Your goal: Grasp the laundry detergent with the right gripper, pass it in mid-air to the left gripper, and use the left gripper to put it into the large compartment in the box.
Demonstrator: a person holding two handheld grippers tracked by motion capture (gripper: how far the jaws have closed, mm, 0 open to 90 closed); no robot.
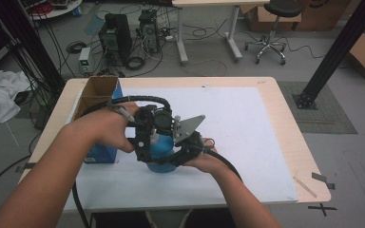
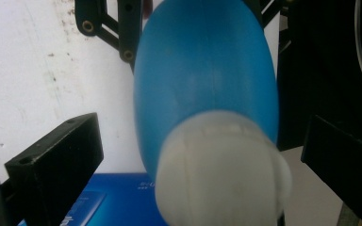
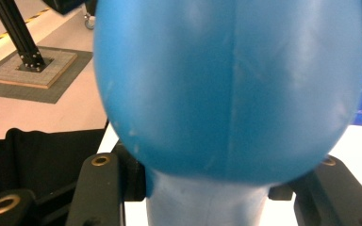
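Observation:
A blue plastic bottle with a white cap stands on the white mat near the table's front. From the right, my right gripper is shut on the bottle's body, its black jaws pressed on both sides of the narrower part. My left gripper hangs over the bottle from the left. Its jaws stand open on either side of the cap with a gap to each pad.
An open cardboard box with blue sides stands at the table's left, just behind my left hand; its blue face lies below the cap. The mat stretches away to the right. Beyond the table are computers, cables and a stool on the floor.

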